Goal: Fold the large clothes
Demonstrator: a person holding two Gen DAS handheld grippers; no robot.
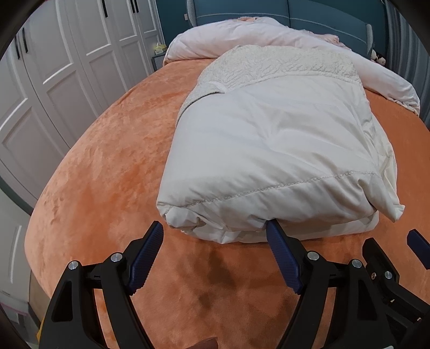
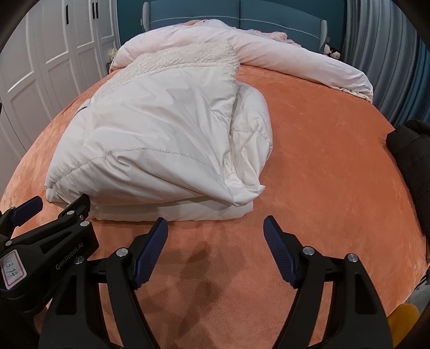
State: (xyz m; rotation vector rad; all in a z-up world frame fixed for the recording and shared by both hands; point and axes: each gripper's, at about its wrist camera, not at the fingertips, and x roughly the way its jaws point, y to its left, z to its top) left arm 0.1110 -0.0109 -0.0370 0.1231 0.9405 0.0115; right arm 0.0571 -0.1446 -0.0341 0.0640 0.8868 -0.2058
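Note:
A large white padded coat (image 1: 271, 150) with a fleecy cream lining lies folded into a long bundle on the orange bed cover (image 1: 107, 166); it also shows in the right wrist view (image 2: 161, 139). My left gripper (image 1: 215, 228) is open at the bundle's near edge, with its right fingertip touching the fold. My right gripper (image 2: 216, 224) is open and empty just in front of the bundle's near right corner. The left gripper shows at the left of the right wrist view (image 2: 55, 202), and one right gripper finger shows at the right edge of the left wrist view (image 1: 416, 243).
A pale pink duvet (image 2: 268, 51) is bunched across the head of the bed before a blue headboard (image 2: 193, 10). White wardrobe doors (image 1: 67, 67) stand to the left. A black garment (image 2: 414, 163) lies at the bed's right edge.

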